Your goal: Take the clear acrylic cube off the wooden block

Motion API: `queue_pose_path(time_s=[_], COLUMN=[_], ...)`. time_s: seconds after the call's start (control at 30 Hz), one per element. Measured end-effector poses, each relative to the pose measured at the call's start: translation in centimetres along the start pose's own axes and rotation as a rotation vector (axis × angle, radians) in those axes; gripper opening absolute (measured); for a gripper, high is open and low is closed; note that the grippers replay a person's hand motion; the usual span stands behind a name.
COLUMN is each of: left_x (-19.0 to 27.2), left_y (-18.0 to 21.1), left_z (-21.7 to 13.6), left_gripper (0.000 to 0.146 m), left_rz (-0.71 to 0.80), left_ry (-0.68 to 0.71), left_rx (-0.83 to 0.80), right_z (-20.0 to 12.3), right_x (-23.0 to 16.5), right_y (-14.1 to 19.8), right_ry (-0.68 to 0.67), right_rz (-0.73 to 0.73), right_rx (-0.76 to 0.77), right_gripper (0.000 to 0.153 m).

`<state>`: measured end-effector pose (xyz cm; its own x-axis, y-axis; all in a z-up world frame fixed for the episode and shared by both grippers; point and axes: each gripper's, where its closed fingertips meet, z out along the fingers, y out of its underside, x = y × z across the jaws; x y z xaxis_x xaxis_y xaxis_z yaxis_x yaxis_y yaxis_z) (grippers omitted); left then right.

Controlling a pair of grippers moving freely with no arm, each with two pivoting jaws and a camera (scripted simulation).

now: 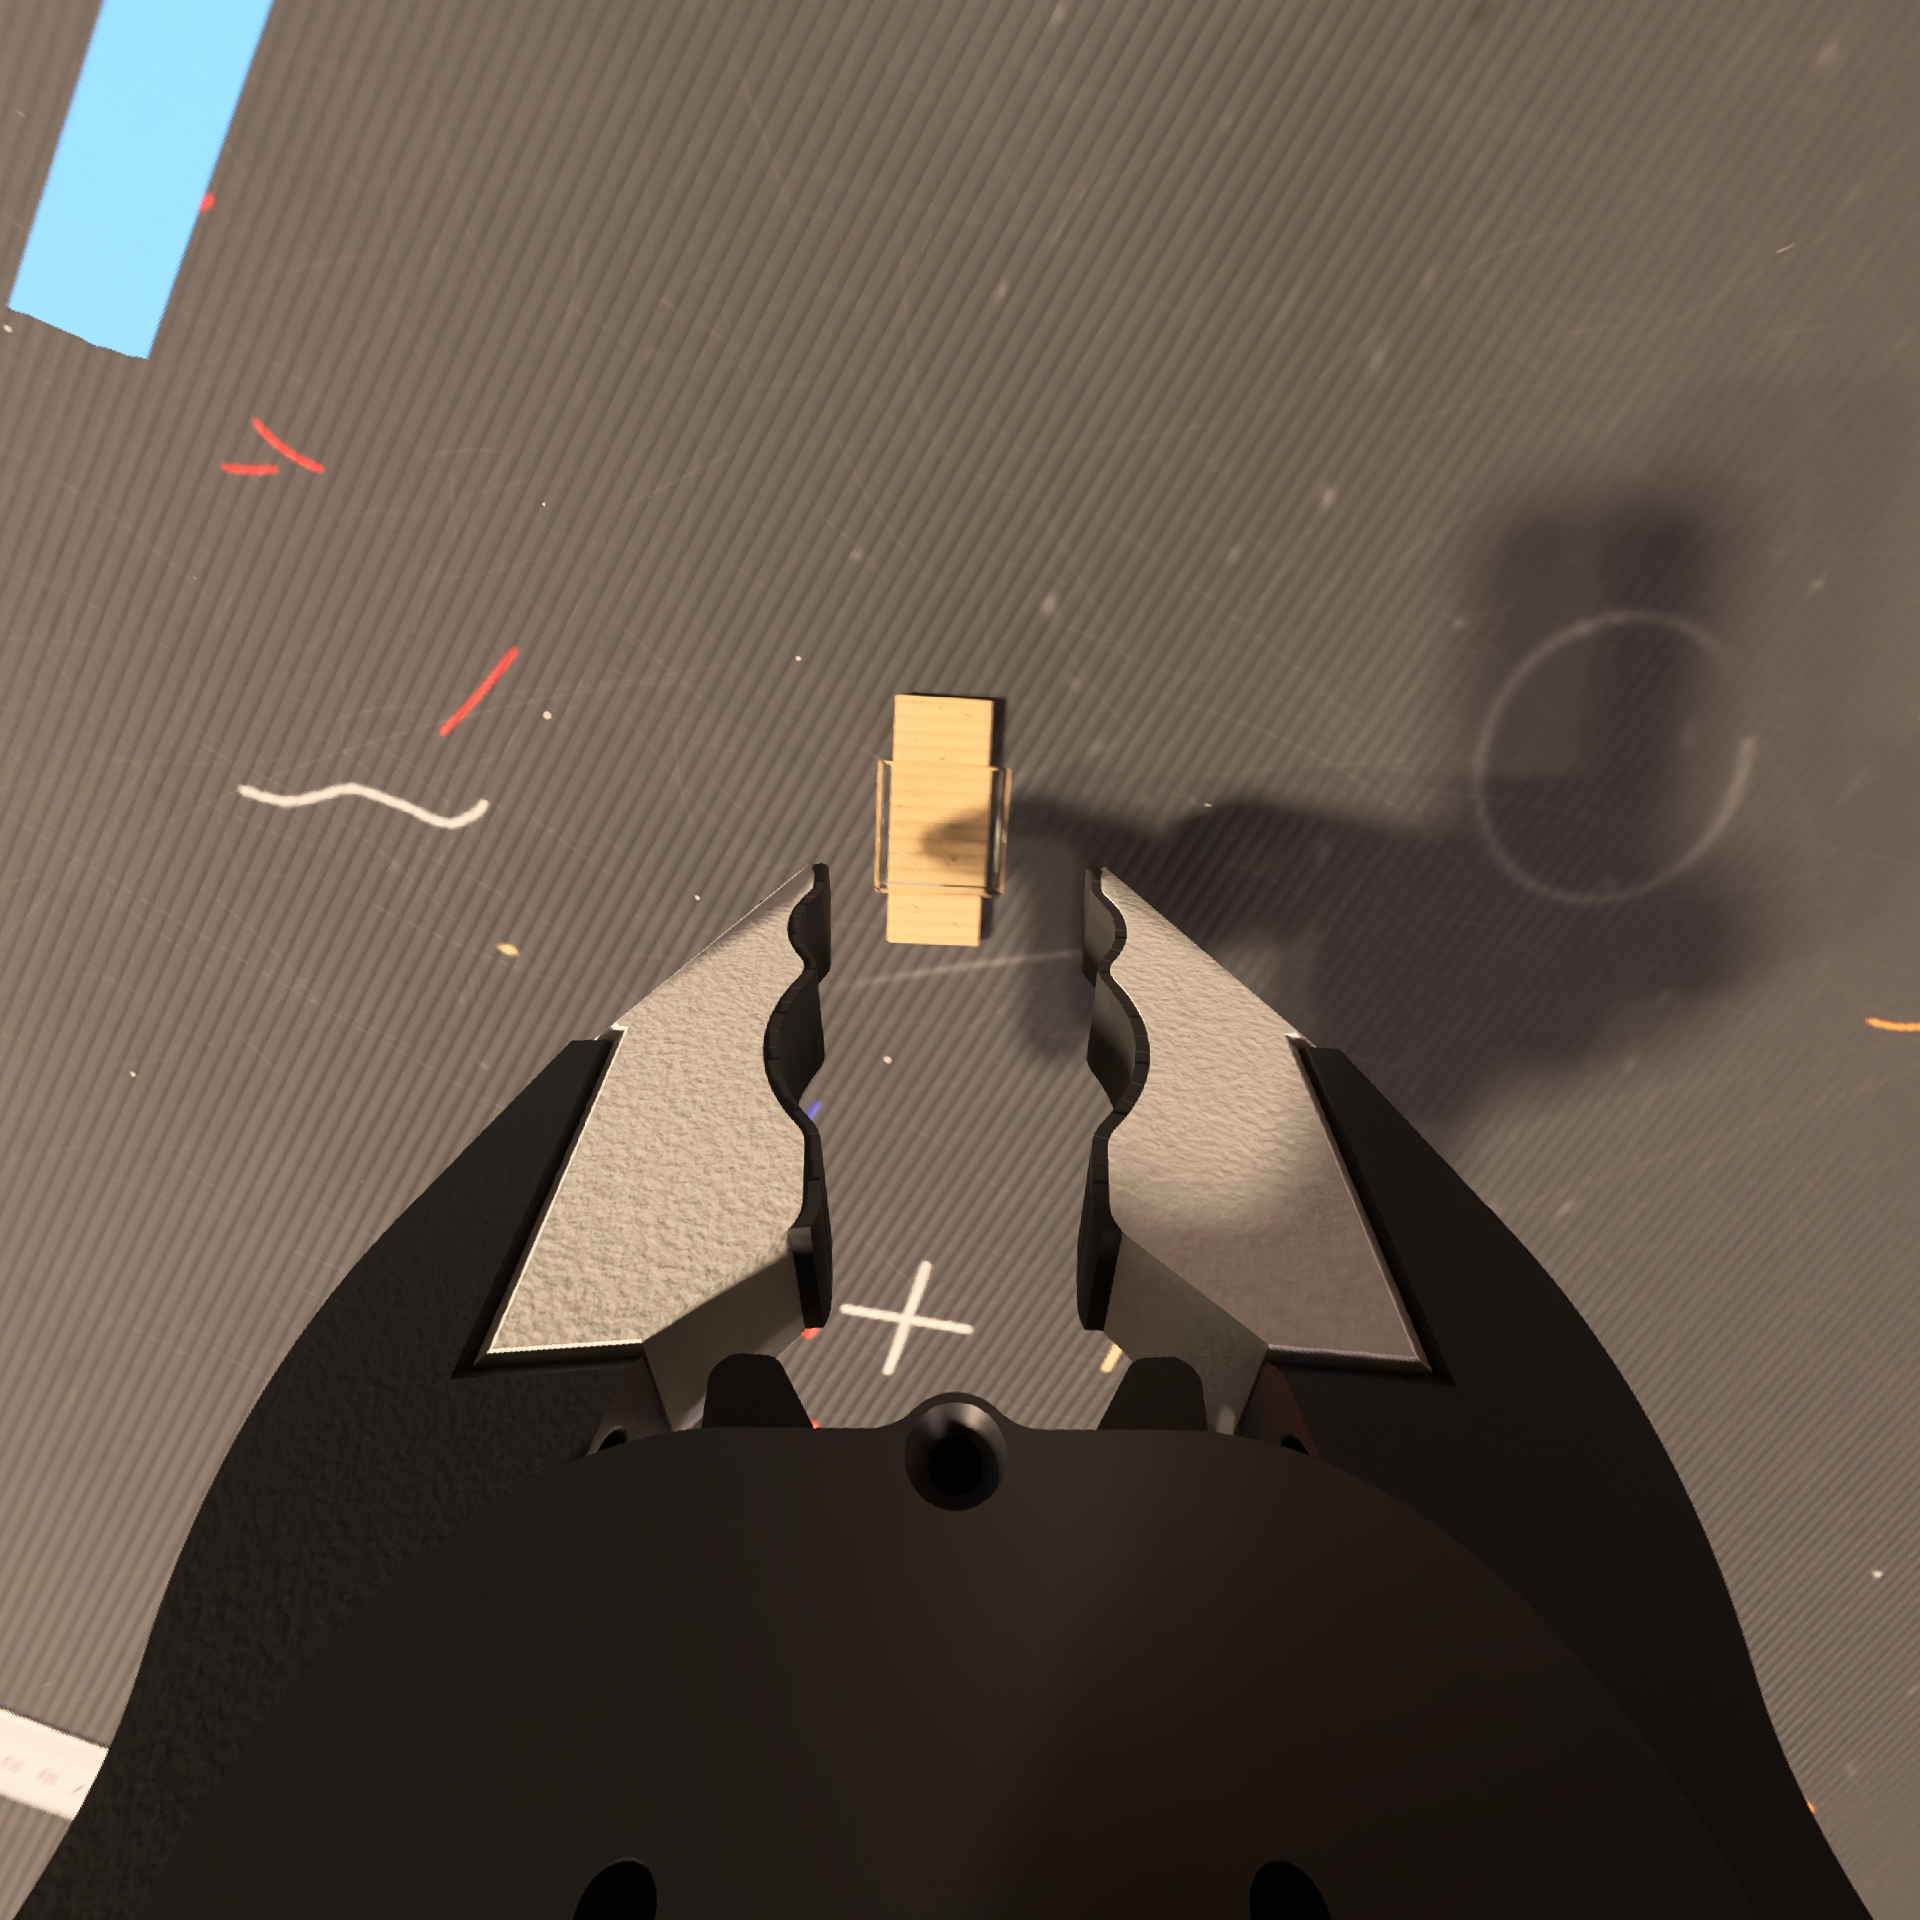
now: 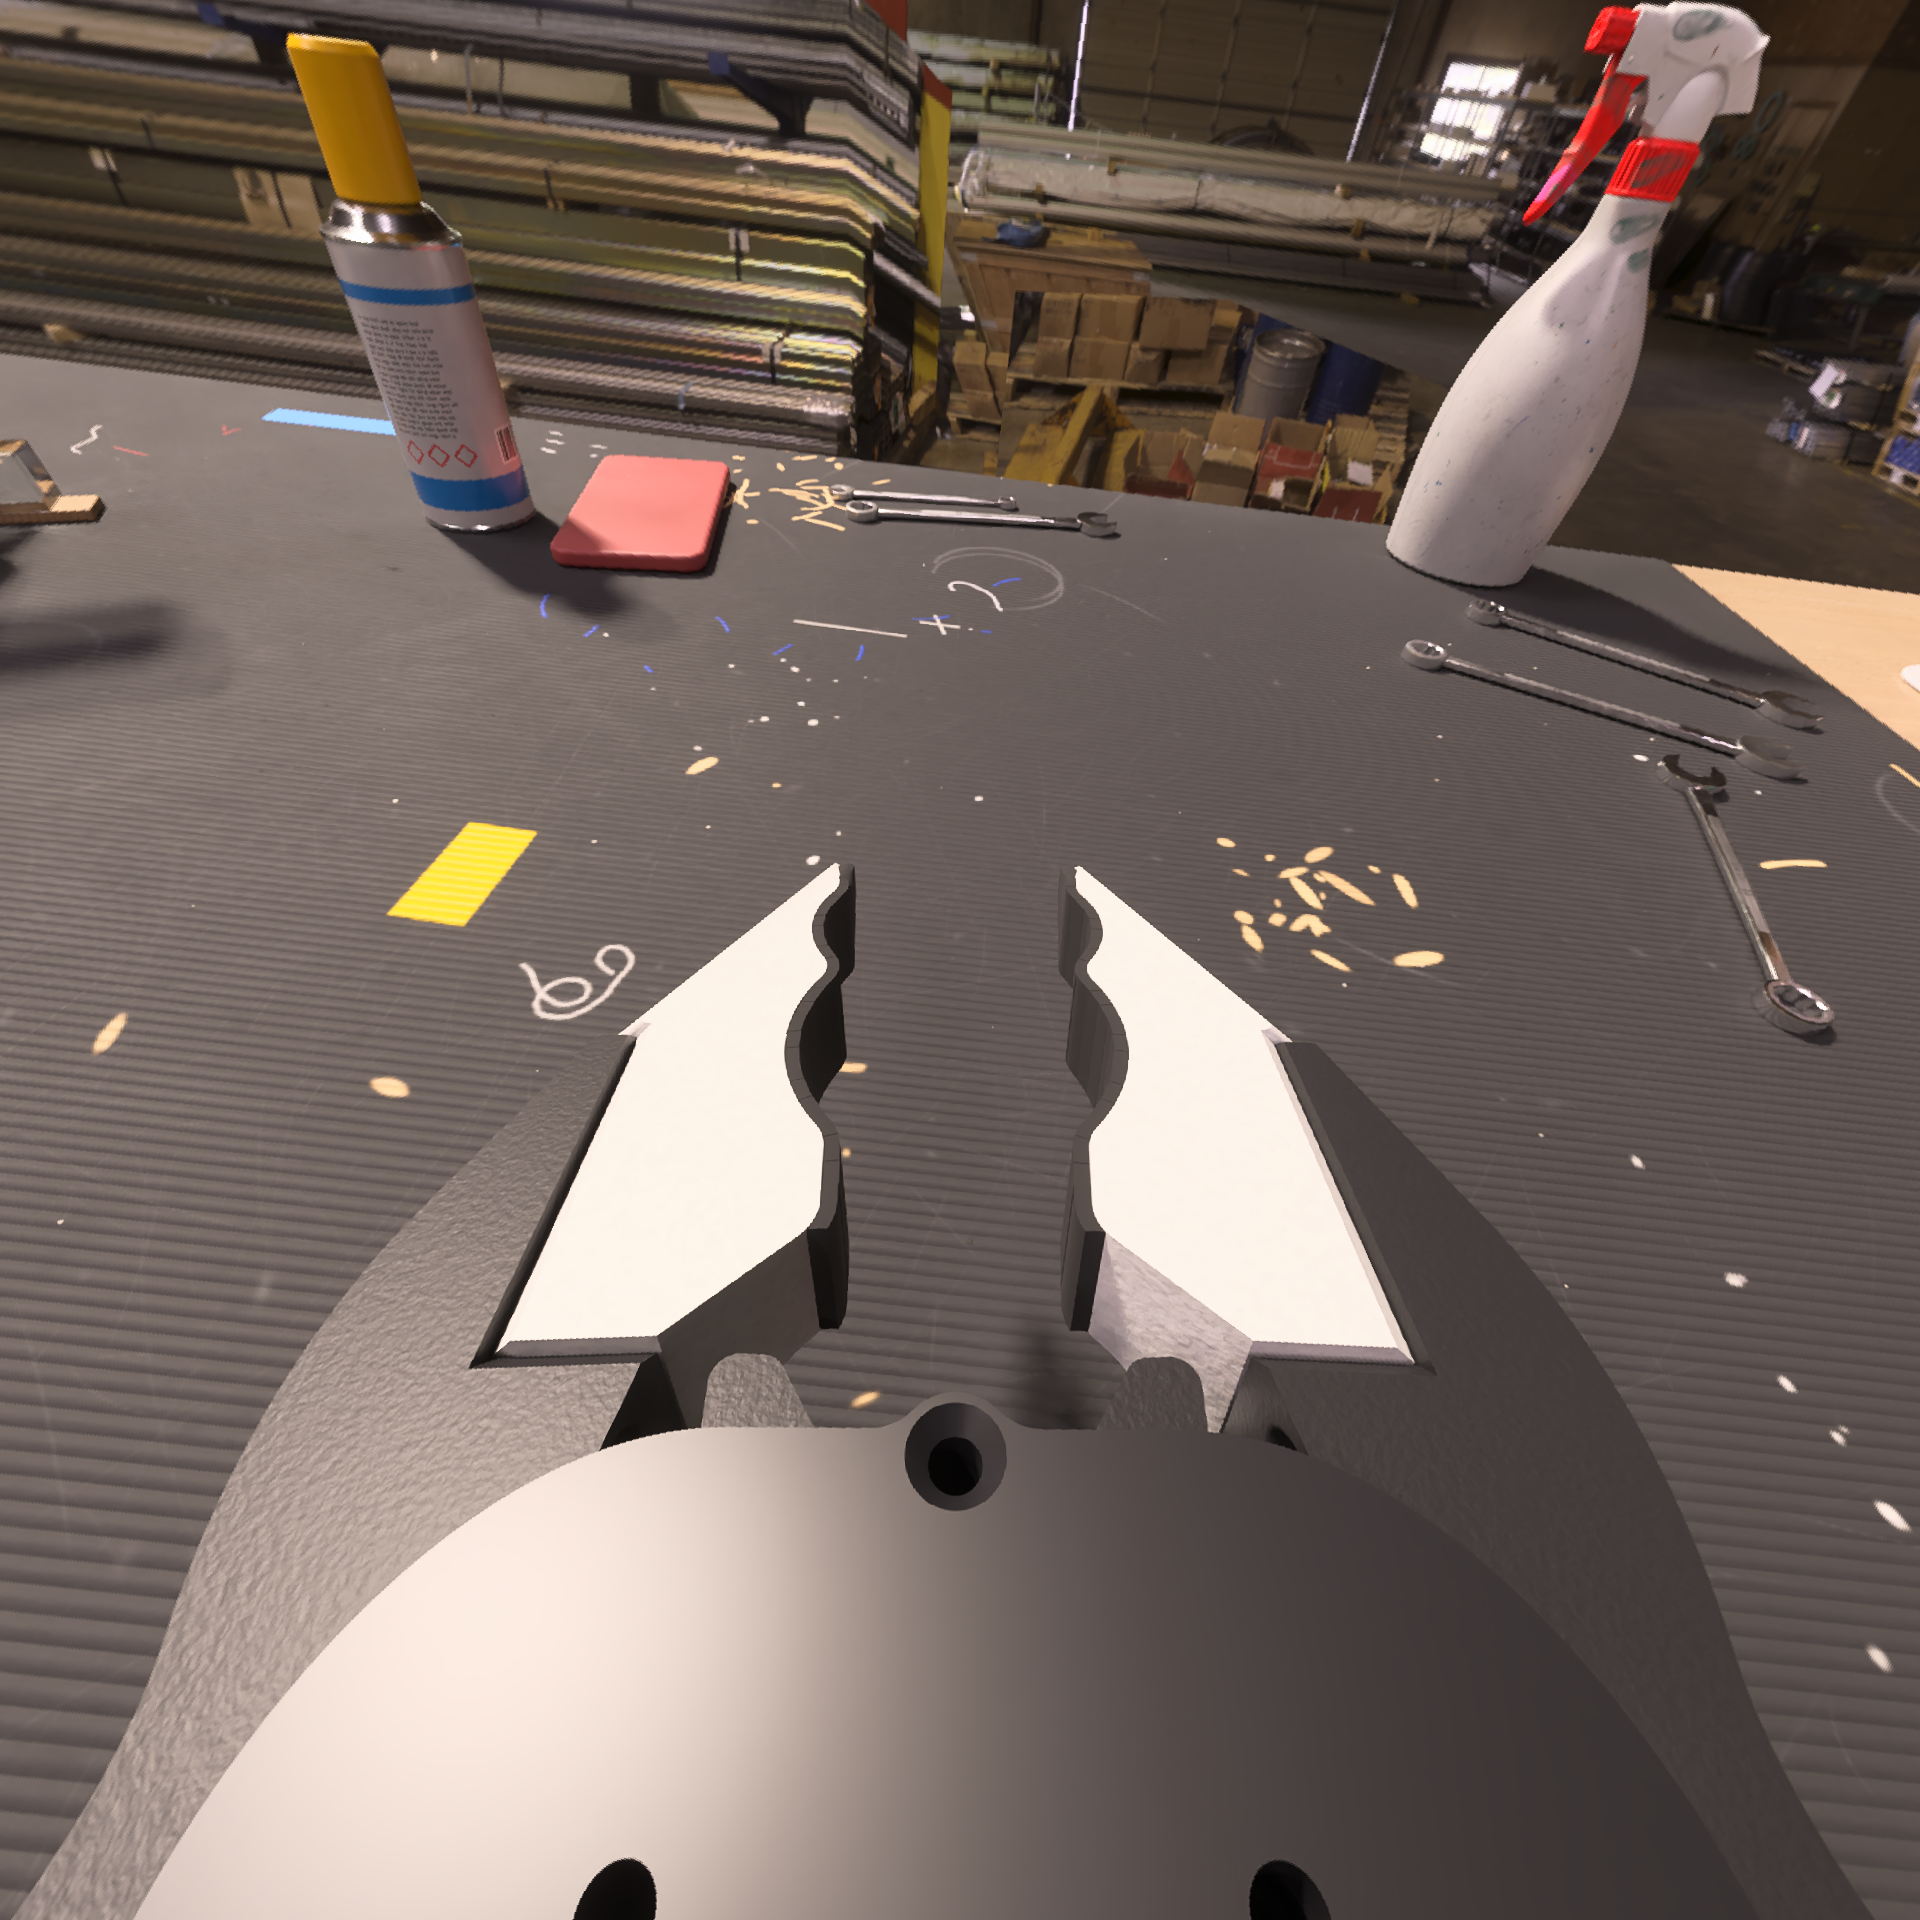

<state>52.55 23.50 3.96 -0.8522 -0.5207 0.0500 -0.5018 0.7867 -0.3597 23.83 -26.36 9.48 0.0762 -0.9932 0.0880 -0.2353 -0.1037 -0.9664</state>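
Left gripper (image 1: 956, 914) jaws spread wide, holding nothing, clear acrylic cube (image 1: 943, 829) atop wooden block (image 1: 942, 727) at twelve o'clock just beyond, right gripper (image 2: 956, 904) likewise parted, empty, over ribbed mat (image 2: 312, 1195).

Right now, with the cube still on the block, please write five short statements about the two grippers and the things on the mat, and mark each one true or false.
1. The clear cube sits on the wooden block. True.
2. The left gripper is shut on the cube. False: its fingers are open and hold nothing, and the cube lies beyond their tips.
3. The right gripper is open and empty. True.
4. The spray can has a red cap. False: its cap is yellow.
5. The white spray bottle lies on its side. False: it stands upright at the far right of the mat.
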Motion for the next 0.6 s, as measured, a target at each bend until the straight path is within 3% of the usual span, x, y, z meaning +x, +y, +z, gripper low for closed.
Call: queue_pose_path(time_s=[0.13, 0.17, 0.23, 0.37, 0.5, 0.6], left_x=[-0.6, -0.6, -0.6, -0.4, 1.9, 6.2], left_y=[0.0, 0.1, 0.4, 1.0, 0.9, -1.0], left_z=[1.7, 1.9, 1.8, -0.6, -5.4, -10.5], left_gripper=[0.053, 0.049, 0.027, 0.027, 0.027, 0.027], left_rz=[0.041, 0.049, 0.054, 0.008, -0.096, -0.261], left_ry=[-0.046, -0.045, -0.056, -0.075, 0.013, 0.238], left_rx=[-0.083, -0.098, -0.112, -0.067, 0.117, 0.425], right_z=[0.4, 0.4, 0.5, 0.2, -0.4, -0.8], right_x=[-0.2, -0.3, -0.5, -0.6, -1.3, -3.0], right_y=[0.6, 0.7, 0.8, 0.4, -0.6, -1.8], right_ry=[-0.015, -0.020, -0.025, -0.032, -0.063, -0.135], right_rz=[0.000, 0.000, -0.004, -0.009, -0.027, -0.064], right_rx=[-0.027, -0.033, -0.040, -0.026, 0.014, 0.069], right_gripper=[0.039, 0.039, 0.039, 0.039, 0.039, 0.038])
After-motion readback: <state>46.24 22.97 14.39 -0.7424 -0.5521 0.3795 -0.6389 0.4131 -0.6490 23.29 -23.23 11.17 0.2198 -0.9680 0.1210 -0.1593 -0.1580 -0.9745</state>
